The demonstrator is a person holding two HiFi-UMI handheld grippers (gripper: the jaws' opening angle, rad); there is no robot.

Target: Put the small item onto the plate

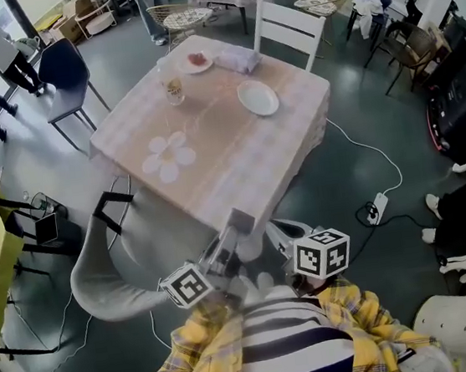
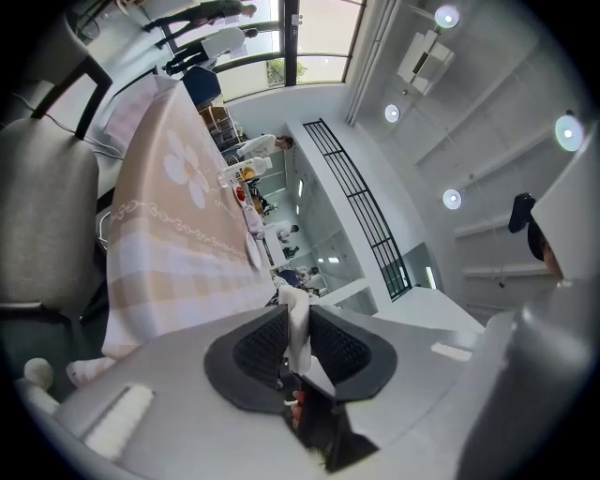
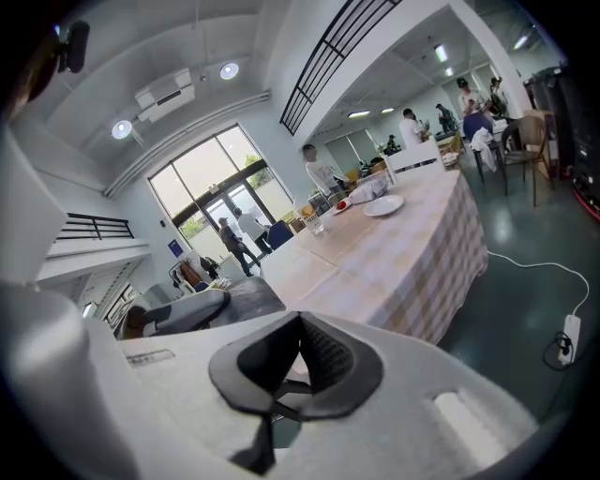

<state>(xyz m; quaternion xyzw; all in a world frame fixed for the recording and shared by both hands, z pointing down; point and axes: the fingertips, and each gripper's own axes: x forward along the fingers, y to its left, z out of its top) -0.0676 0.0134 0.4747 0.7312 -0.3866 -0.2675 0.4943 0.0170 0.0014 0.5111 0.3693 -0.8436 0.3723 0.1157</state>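
Note:
A table (image 1: 212,154) with a pink checked cloth stands ahead of me. An empty white plate (image 1: 257,98) lies on its far right part; it shows edge-on as plate (image 2: 253,251) and as plate (image 3: 382,205). My left gripper (image 1: 236,223) hangs just short of the table's near corner, shut on a small white item (image 2: 297,309) that stands up between the dark pads. Beside it, also off the table, my right gripper (image 1: 283,235) is held low. Its pads meet at the tips in the right gripper (image 3: 300,342), with nothing between them.
On the far side of the table are a glass (image 1: 174,90), a small plate with red food (image 1: 197,61) and a folded cloth (image 1: 238,58). A grey chair (image 1: 100,273) is at my left, a white chair (image 1: 285,27) behind the table. A cable and power strip (image 1: 379,205) lie on the floor.

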